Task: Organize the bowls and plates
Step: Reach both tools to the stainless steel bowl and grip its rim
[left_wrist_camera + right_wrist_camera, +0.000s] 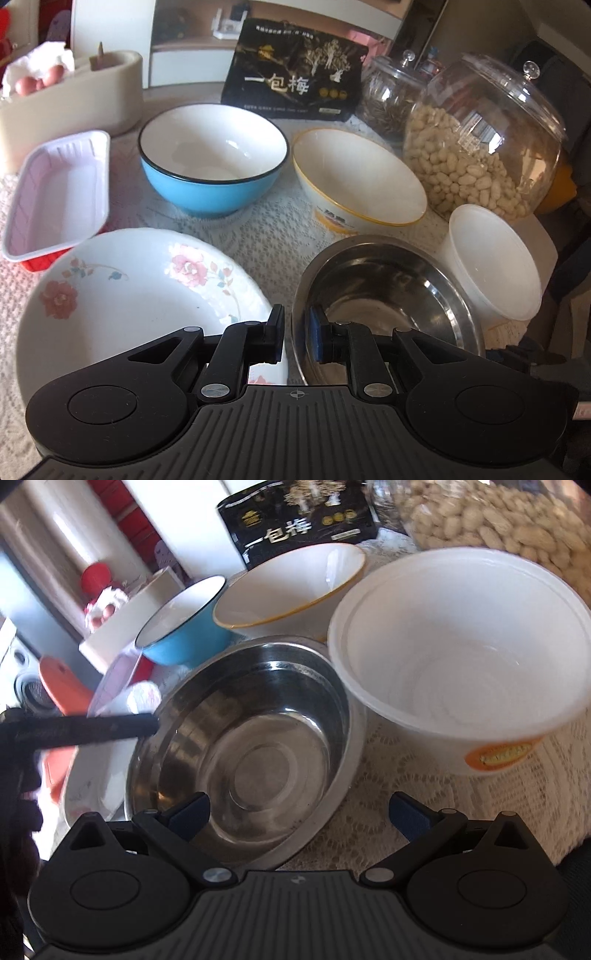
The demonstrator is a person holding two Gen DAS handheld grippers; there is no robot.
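Five dishes stand on your lace-covered tabletop (258,232): the steel bowl (384,306) nearest, touching the flowered plate (129,295) at its left, with the white plastic bowl (495,262) at its right, and behind them the blue bowl (214,162) and the yellow-rimmed bowl (358,177). Your left tongs (295,332) are clenched on the steel bowl's near rim. Your right tongs (299,814) are released, wide over the same bowl.
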